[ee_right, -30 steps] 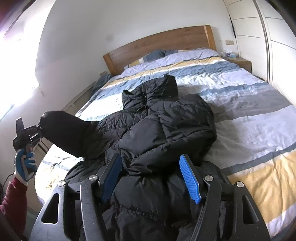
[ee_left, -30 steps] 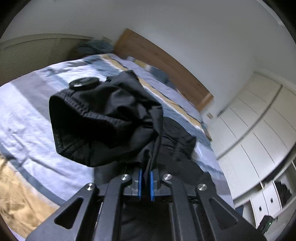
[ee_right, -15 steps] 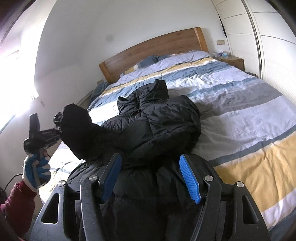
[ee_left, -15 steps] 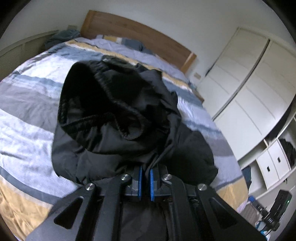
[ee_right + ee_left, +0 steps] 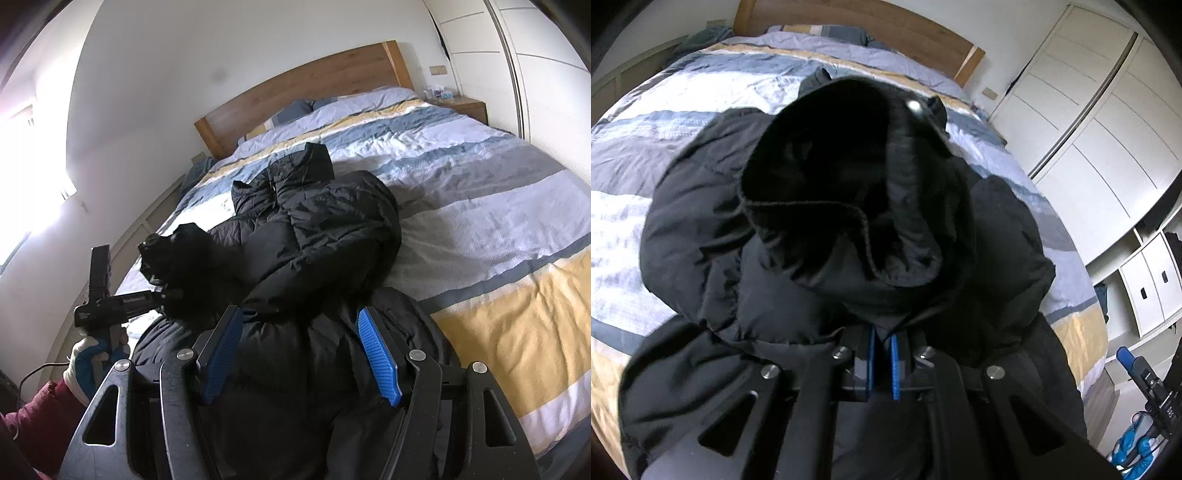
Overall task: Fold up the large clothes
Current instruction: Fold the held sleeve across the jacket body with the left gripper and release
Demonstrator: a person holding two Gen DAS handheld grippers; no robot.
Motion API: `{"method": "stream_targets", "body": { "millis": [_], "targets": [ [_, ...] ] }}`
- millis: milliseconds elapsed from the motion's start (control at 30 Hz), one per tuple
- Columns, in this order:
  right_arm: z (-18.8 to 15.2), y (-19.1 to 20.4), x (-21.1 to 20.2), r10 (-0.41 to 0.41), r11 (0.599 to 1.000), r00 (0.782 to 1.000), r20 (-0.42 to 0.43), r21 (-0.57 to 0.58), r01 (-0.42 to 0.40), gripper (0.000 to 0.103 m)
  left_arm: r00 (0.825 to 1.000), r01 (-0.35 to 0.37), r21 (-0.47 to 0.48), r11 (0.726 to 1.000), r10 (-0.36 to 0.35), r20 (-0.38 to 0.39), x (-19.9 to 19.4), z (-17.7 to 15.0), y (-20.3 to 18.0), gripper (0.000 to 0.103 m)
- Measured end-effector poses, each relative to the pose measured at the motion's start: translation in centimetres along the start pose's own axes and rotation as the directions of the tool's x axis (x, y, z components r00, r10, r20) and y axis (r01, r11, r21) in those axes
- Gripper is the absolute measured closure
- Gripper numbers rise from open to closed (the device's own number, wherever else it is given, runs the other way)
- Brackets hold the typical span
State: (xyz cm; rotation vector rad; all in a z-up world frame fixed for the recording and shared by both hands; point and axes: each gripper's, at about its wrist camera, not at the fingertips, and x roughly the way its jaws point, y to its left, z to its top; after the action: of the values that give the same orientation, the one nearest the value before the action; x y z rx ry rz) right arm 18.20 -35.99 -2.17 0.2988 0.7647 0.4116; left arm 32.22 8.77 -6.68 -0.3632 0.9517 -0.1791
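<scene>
A black puffer jacket [image 5: 325, 236] lies on the striped bed [image 5: 498, 206], its collar toward the headboard. My left gripper [image 5: 882, 363] is shut on the cuff of the jacket's left sleeve [image 5: 846, 206] and holds it lifted over the jacket body; the open cuff faces the left wrist camera. In the right wrist view the left gripper [image 5: 162, 293] shows at the left with the sleeve [image 5: 188, 266] hanging from it. My right gripper [image 5: 301, 350] is open and empty, just above the jacket's lower part near the bed's foot.
A wooden headboard [image 5: 303, 88] and pillows lie at the far end. A nightstand [image 5: 465, 105] and white wardrobes [image 5: 1100, 129] stand along the bed's right side. A bright window [image 5: 22, 184] and a low radiator cover are on the left.
My left gripper has carried the sleeve from out at the left side in over the jacket body. The right gripper stayed open and shifted slightly closer to the jacket.
</scene>
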Motion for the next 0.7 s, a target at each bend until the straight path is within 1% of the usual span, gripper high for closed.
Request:
{"method": "stream_targets", "body": {
  "millis": [100, 133, 267, 400, 700],
  "targets": [
    [-0.2, 0.0, 0.4, 0.001, 1.0, 1.0, -0.012, -0.004, -0.001, 0.038, 1.0, 0.01, -0.001, 1.0, -0.01, -0.015, 0.8, -0.5, -0.6, 0.095],
    [-0.3, 0.1, 0.6, 0.001, 1.0, 1.0, -0.015, -0.004, -0.001, 0.038, 1.0, 0.015, -0.001, 1.0, -0.015, -0.019, 1.0, -0.7, -0.7, 0.092],
    [-0.4, 0.2, 0.8, 0.002, 1.0, 1.0, -0.023, -0.006, -0.003, 0.038, 0.997, 0.051, -0.011, 0.999, -0.051, -0.049, 1.1, -1.5, -0.3, 0.088],
    [-0.6, 0.2, 1.1, 0.005, 1.0, 1.0, -0.029, -0.003, -0.005, 0.038, 0.996, 0.053, 0.01, 0.999, -0.052, -0.073, 1.1, -2.6, -0.1, 0.088],
    [-0.5, 0.7, 1.8, 0.006, 1.0, 0.999, -0.042, -0.015, -0.007, 0.038, 0.995, 0.045, 0.041, 0.998, -0.041, -0.087, 0.5, -3.4, 0.3, 0.088]
  ]
}}
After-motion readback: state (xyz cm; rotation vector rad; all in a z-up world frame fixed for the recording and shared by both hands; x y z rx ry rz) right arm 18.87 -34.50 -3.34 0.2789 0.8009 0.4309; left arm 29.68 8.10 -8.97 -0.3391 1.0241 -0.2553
